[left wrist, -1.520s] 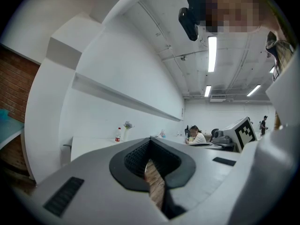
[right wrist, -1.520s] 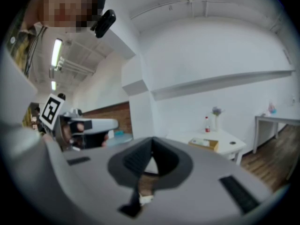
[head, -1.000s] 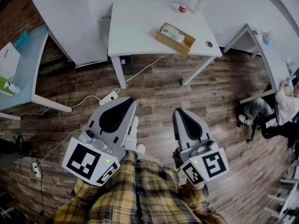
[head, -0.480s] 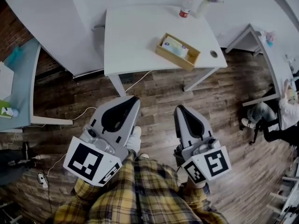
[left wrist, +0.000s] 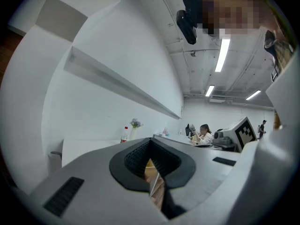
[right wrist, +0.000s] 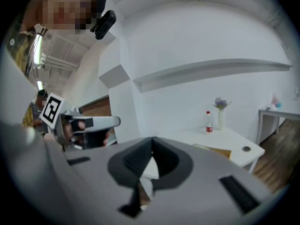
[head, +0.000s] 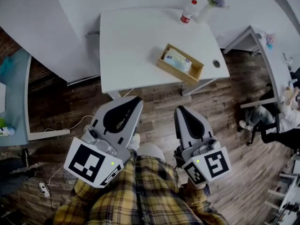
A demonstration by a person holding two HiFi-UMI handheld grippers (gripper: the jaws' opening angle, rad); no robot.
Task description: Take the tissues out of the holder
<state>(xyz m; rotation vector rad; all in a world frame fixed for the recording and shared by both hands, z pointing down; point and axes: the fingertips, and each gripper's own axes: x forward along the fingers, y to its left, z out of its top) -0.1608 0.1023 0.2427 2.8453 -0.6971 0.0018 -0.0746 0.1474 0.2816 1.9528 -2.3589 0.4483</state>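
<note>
Tissues [head: 177, 61], a pale soft packet, lie inside the wooden holder [head: 176, 74], a shallow open box. The holder rests at a slant on a white tabletop [head: 131, 46], close to the near right edge. Beyond the holder, at the far edge, stands a bottle [head: 187, 11] with a red cap. Just right of the bottle is a white vase [head: 209, 3] of pale flowers. A small round hole [head: 216, 63] sits in the tabletop just right of the holder.

Both hand-held grippers hang well short of the holder, over the wooden floor [head: 234, 139], touching neither the holder nor the tabletop. The left hand-held gripper [head: 135, 101] points toward the tabletop's near edge, to the left of the holder. Its jaws are pressed together at the tips and grip nothing. The right hand-held gripper [head: 180, 110] sits nearer the wearer than the holder and almost in line with it. Its jaws are likewise pressed together and empty.

A yellow plaid shirt [head: 140, 196] fills the view behind both grippers. Far to the right of the holder, a person [head: 286, 121] sits at another desk.
</note>
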